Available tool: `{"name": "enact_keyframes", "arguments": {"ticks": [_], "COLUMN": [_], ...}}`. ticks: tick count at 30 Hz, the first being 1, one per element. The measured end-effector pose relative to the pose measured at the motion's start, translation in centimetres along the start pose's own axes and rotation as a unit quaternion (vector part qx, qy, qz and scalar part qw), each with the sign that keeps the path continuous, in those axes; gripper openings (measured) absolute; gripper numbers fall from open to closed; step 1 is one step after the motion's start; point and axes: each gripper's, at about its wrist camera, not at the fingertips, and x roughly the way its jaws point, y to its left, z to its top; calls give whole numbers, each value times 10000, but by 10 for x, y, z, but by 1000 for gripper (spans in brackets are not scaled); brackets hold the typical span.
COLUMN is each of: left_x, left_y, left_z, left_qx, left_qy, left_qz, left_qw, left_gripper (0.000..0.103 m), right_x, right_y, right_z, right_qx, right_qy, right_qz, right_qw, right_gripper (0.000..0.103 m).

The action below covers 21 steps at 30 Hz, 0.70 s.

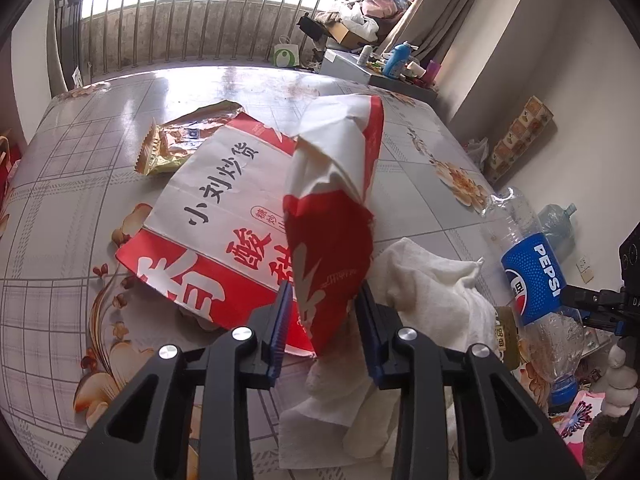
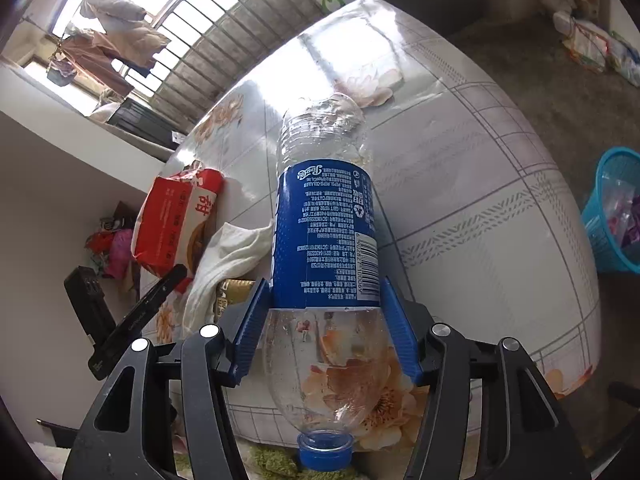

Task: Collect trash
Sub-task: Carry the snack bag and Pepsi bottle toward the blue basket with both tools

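The right gripper clamps the light, crushable clear plastic Pepsi bottle at its blue label; beside that bottle, the left gripper pinches a limp red-and-white paper bag.

Bright daylight came from the barred window beyond the fingers, overexposed. Glare washed the surface ahead. Fisheye bending and dark vignette at edges; focus sharp.

**What we count on and around the table**

We count one plastic bottle, two red-and-white paper bags, one gold snack wrapper, one white cloth and one blue basket. We also see two grippers. Behind the cloth there may be one more gold packet, though little of it shows.
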Motion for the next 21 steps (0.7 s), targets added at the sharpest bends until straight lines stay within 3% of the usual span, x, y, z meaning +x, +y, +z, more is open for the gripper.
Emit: {"name": "enact_keyframes", "arguments": {"ticks": [8,15,21], "left_x": [-14,-44,-64], "left_y": [7,5,-6], "left_z": [3,8,13], "left_qx": [43,155,325], "left_qy": [-118,-518,-809], "left_qz": [62,156,-8], "left_qw": [9999,9984,9962], "left_gripper": [20,16,8], "right_x": [-4,-4,-10], "right_y": [-4,-5,-6], "right_z": [-5,-5,-8], "right_qx": [0,-2,11], "right_qy": [64,115,20], "right_qz": [62,212,337], "right_qw": [10000,9997,9994], "right_gripper": [57,56,55]}}
